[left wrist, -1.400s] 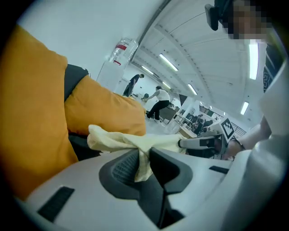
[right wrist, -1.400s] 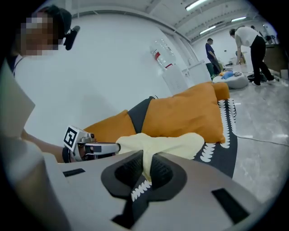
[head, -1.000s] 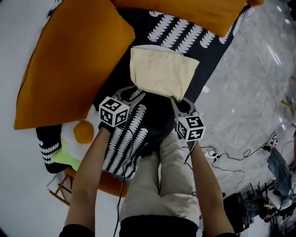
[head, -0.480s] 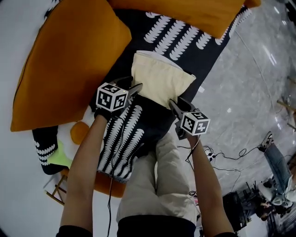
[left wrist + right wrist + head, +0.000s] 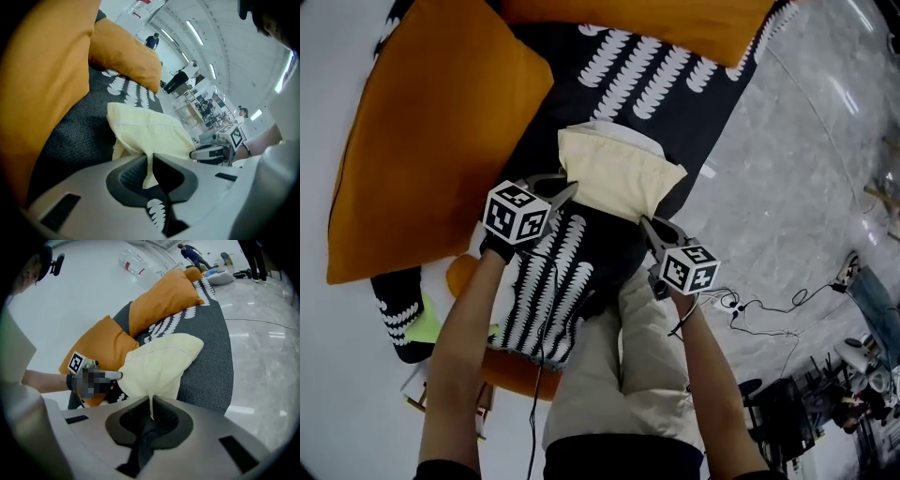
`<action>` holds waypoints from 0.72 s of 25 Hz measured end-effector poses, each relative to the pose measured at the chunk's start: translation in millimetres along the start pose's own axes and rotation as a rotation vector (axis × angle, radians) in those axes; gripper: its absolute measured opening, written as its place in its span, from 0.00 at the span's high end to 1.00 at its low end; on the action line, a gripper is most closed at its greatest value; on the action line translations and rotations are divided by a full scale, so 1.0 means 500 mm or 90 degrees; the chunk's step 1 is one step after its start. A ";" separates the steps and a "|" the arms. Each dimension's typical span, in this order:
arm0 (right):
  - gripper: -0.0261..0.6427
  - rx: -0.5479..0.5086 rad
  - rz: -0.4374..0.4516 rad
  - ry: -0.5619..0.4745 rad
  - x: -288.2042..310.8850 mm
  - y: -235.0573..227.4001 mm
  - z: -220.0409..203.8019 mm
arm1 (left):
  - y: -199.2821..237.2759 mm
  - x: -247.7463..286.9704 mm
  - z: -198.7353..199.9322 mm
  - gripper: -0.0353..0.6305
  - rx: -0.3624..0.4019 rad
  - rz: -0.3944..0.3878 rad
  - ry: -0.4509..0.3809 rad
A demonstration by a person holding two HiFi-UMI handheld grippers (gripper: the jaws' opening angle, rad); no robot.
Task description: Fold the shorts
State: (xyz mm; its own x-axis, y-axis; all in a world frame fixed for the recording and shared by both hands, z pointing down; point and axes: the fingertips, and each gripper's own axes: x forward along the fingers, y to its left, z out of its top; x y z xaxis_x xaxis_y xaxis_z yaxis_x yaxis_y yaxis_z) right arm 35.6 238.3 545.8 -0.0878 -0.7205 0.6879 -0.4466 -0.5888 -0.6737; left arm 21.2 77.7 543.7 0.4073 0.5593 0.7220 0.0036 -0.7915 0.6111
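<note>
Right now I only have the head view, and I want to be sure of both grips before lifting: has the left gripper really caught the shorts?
Observer: Yes. The left gripper view shows the left gripper, whose jaws have just been closing, shut on a pinched fold of the pale yellow shorts.
Operator: And the right gripper?
Observer: Its own view shows the same. The right gripper has just closed, and it is shut on a thin edge of the shorts.
</note>
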 end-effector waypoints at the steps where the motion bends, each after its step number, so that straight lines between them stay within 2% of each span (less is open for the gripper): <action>1: 0.92 0.005 -0.005 0.010 0.006 -0.012 -0.010 | 0.007 0.012 -0.011 0.86 -0.002 0.007 0.013; 2: 0.92 0.010 -0.012 0.021 0.010 -0.022 -0.019 | 0.014 0.023 -0.022 0.79 -0.004 0.015 0.030; 3: 0.90 0.010 -0.020 0.034 0.011 -0.028 -0.029 | 0.019 0.030 -0.032 0.64 -0.006 0.018 0.046; 4: 0.85 0.004 -0.027 0.050 0.007 -0.030 -0.040 | 0.023 0.030 -0.040 0.59 -0.007 0.019 0.061; 6: 0.68 -0.032 -0.036 0.087 -0.013 -0.027 -0.059 | 0.027 0.009 -0.043 0.52 0.012 0.032 0.079; 7: 0.60 -0.066 -0.040 0.103 -0.029 -0.026 -0.061 | 0.029 -0.008 -0.035 0.49 0.044 0.047 0.082; 8: 0.54 -0.115 -0.047 0.112 -0.046 -0.027 -0.050 | 0.028 -0.027 -0.018 0.48 0.094 0.064 0.080; 10: 0.50 -0.240 -0.062 0.105 -0.072 -0.026 0.005 | 0.008 -0.056 0.039 0.48 0.224 0.071 0.053; 12: 0.43 -0.366 -0.060 0.086 -0.074 -0.010 0.073 | -0.036 -0.058 0.088 0.46 0.336 0.015 0.038; 13: 0.40 -0.424 -0.051 0.081 -0.065 0.002 0.099 | -0.054 -0.047 0.096 0.42 0.385 -0.016 0.053; 15: 0.31 -0.534 -0.031 0.092 -0.035 0.016 0.127 | -0.064 -0.012 0.091 0.40 0.493 -0.048 0.115; 18: 0.19 -0.677 -0.014 0.150 0.021 0.004 0.103 | -0.033 0.047 0.055 0.36 0.631 -0.048 0.234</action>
State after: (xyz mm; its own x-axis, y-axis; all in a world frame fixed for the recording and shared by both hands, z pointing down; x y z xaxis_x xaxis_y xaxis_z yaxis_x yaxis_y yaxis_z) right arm 79.8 210.6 537.9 -0.1881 -0.5591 0.8075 -0.9821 0.0997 -0.1597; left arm 55.9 97.2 541.6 0.0746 0.5241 0.8484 0.8278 -0.5069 0.2405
